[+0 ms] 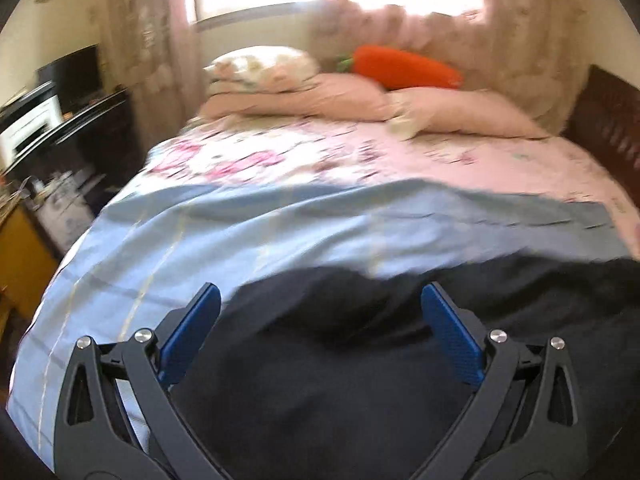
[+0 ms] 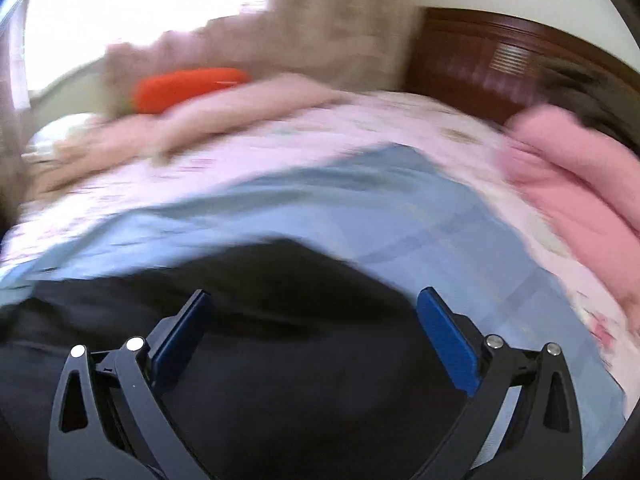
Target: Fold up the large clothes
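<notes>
A large black garment [image 1: 340,360] lies spread on a light blue sheet [image 1: 240,232] on the bed. It also shows in the right wrist view [image 2: 280,340], on the same blue sheet [image 2: 400,216]. My left gripper [image 1: 320,300] is open and empty, hovering over the garment near its far edge. My right gripper [image 2: 314,306] is open and empty, also over the black garment. Both views are motion-blurred.
The bed has a pink patterned cover [image 1: 360,152], pink pillows [image 1: 320,100] and an orange carrot plush [image 1: 404,66] at the far side. A dark desk with clutter [image 1: 60,120] stands left. A dark wooden headboard [image 2: 500,60] and a pink folded cloth [image 2: 572,184] are right.
</notes>
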A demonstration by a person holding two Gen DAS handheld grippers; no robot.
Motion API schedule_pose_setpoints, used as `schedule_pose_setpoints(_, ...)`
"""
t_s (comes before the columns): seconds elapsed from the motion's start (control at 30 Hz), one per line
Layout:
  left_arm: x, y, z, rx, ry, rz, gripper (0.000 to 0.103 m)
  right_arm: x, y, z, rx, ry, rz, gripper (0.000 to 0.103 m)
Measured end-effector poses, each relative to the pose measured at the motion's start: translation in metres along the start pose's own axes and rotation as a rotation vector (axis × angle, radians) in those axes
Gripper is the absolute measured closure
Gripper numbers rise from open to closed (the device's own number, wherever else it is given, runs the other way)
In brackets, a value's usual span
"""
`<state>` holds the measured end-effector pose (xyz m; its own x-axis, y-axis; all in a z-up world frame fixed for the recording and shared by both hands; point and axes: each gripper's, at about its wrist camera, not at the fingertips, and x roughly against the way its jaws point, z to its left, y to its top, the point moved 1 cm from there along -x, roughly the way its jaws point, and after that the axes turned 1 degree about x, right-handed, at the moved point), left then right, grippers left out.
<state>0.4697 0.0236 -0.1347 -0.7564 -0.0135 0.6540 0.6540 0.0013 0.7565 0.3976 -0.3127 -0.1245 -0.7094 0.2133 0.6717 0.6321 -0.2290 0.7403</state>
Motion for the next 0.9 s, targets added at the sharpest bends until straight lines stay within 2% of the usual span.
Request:
schedule_pose_setpoints(0.1,-0.017,0.012,-0.04,-0.027,-0.069,0.036,0.002,-0.038,0.004,0.054,0.115,0.045,0.122,0.001)
schedule_pose_setpoints(0.17,-0.049,0.004,-0.057,-0.081,-0.048,0.096,0.002,-0.075,-0.007,0.071,0.19,-0.013,0.191,0.001)
schedule_pose_setpoints(0.2,-0.071,-0.005,-0.058,-0.092,-0.04,0.149,0.002,-0.084,-0.01,0.068,0.178,0.004,0.206,0.001)
schedule_pose_setpoints(0.23,-0.092,-0.011,-0.047,-0.037,-0.07,0.21,0.002,-0.091,-0.01,0.056,0.113,0.048,0.217,0.001)
schedule_pose_setpoints(0.27,-0.103,-0.012,-0.034,0.026,-0.108,0.237,0.002,-0.095,-0.005,0.039,0.022,0.09,0.225,0.001)
schedule_pose_setpoints(0.3,-0.107,-0.009,-0.023,0.072,-0.131,0.242,0.002,-0.097,-0.003,0.03,-0.006,0.103,0.224,0.001)
schedule_pose_setpoints(0.33,-0.107,-0.004,-0.014,0.077,-0.123,0.221,0.002,-0.094,-0.004,0.026,-0.004,0.1,0.209,0.001)
schedule_pose_setpoints(0.37,-0.106,-0.001,-0.009,0.05,-0.089,0.2,0.002,-0.092,-0.004,0.023,0.021,0.088,0.186,0.001)
schedule_pose_setpoints(0.4,-0.106,0.0,-0.001,0.016,-0.025,0.179,0.002,-0.091,-0.006,0.019,0.053,0.081,0.165,0.001)
schedule_pose_setpoints(0.47,-0.109,-0.002,0.024,0.04,-0.032,0.202,0.002,-0.083,-0.01,0.016,0.091,0.078,0.137,0.001)
schedule_pose_setpoints(0.53,-0.109,-0.006,0.053,0.078,0.007,0.211,0.002,-0.075,-0.01,0.012,0.13,0.043,0.105,0.001)
schedule_pose_setpoints(0.57,-0.107,-0.006,0.062,0.075,0.03,0.201,0.002,-0.064,-0.009,0.006,0.15,-0.012,0.067,0.001)
schedule_pose_setpoints(0.63,-0.094,-0.008,0.079,0.072,0.103,0.156,0.002,-0.05,-0.006,-0.015,0.132,-0.204,0.026,0.001)
schedule_pose_setpoints(0.67,-0.085,-0.005,0.085,0.079,0.142,0.123,0.002,-0.045,-0.006,-0.027,0.091,-0.243,0.031,0.001)
schedule_pose_setpoints(0.7,-0.067,-0.002,0.087,0.083,0.177,0.072,0.002,-0.033,-0.006,-0.053,-0.014,-0.271,0.042,0.001)
schedule_pose_setpoints(0.73,-0.036,0.002,0.085,0.076,0.211,-0.012,0.002,-0.025,-0.008,-0.063,-0.067,-0.275,0.04,0.001)
schedule_pose_setpoints(0.8,0.008,0.005,0.079,0.083,0.181,-0.078,0.002,-0.009,-0.017,-0.073,-0.118,-0.244,0.084,0.001)
schedule_pose_setpoints(0.83,0.027,0.003,0.073,0.107,0.135,-0.084,0.002,-0.004,-0.023,-0.067,-0.1,-0.211,0.116,0.001)
schedule_pose_setpoints(0.87,0.049,-0.003,0.062,0.131,0.044,-0.073,0.002,0.002,-0.03,-0.058,-0.084,-0.182,0.132,0.001)
schedule_pose_setpoints(0.9,0.059,-0.009,0.049,0.125,-0.009,-0.053,0.002,0.013,-0.042,-0.04,-0.066,-0.122,0.137,0.001)
